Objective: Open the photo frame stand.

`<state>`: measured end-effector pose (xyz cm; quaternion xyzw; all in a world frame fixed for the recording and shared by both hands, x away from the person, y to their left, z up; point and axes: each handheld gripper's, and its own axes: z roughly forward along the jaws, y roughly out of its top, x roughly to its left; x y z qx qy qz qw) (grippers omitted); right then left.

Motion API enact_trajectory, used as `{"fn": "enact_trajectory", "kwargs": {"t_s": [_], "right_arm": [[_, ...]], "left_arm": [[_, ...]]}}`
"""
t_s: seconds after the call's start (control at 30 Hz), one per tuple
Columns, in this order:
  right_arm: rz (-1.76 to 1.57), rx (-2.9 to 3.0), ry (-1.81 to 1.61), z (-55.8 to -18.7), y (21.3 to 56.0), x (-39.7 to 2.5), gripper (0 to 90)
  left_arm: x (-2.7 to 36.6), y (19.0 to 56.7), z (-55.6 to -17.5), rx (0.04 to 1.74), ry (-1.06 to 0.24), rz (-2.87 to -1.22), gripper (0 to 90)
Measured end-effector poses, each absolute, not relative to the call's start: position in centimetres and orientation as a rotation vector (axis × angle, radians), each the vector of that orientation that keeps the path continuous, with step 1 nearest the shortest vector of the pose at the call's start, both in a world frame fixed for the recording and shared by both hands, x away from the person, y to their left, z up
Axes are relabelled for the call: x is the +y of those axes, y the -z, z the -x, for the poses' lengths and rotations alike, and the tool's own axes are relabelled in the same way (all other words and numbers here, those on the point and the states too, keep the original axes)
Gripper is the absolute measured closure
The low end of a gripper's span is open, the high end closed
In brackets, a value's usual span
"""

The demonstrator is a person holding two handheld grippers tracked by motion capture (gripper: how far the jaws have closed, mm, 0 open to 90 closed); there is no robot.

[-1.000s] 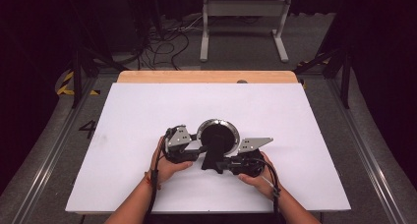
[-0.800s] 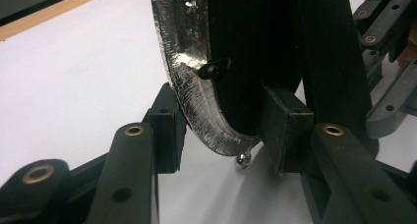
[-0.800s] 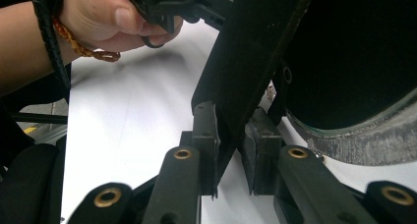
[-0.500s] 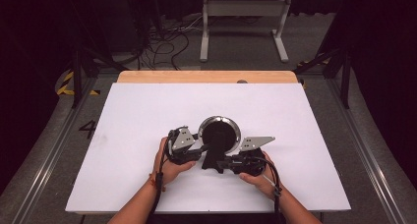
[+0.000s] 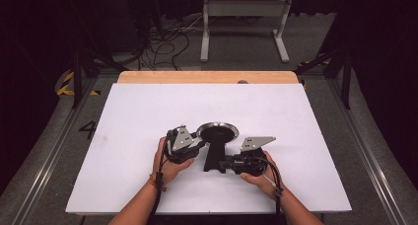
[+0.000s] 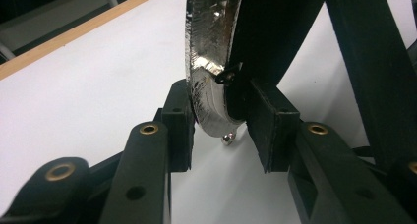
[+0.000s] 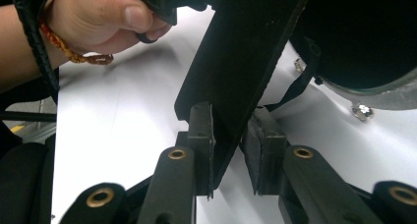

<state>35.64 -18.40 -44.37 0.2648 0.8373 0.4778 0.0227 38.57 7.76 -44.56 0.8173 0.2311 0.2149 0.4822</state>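
A round black pan (image 5: 218,132) with a silver rim and a flat black handle (image 5: 213,156) sits at the middle of the white table top (image 5: 123,136). My left gripper (image 5: 199,142) is at the pan's left side. Its jaws are shut on the silver rim (image 6: 211,62), with the left gripper (image 6: 219,121) clamping the rim's lowest part. My right gripper (image 5: 224,163) comes in from the right and is shut on the handle (image 7: 236,76). The right gripper (image 7: 231,145) has the flat handle edge between its pads. The pan's round body (image 7: 359,37) lies beyond it.
The person's left hand (image 7: 98,17), with a red cord at the wrist, holds the other gripper close by. A wooden strip (image 5: 207,77) runs along the table's far edge. Past it are floor cables (image 5: 162,42) and a grey metal stand (image 5: 244,18).
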Motion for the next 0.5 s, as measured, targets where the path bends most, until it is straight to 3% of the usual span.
{"fn": "enact_trajectory", "kwargs": {"t_s": [0.5], "right_arm": [[-0.799, 2.623, -1.463, -35.54, 44.23, -18.53, 75.0]], "left_arm": [[7.7, 44.53, -38.3, 0.554, -0.543, -2.006, 65.4]]}}
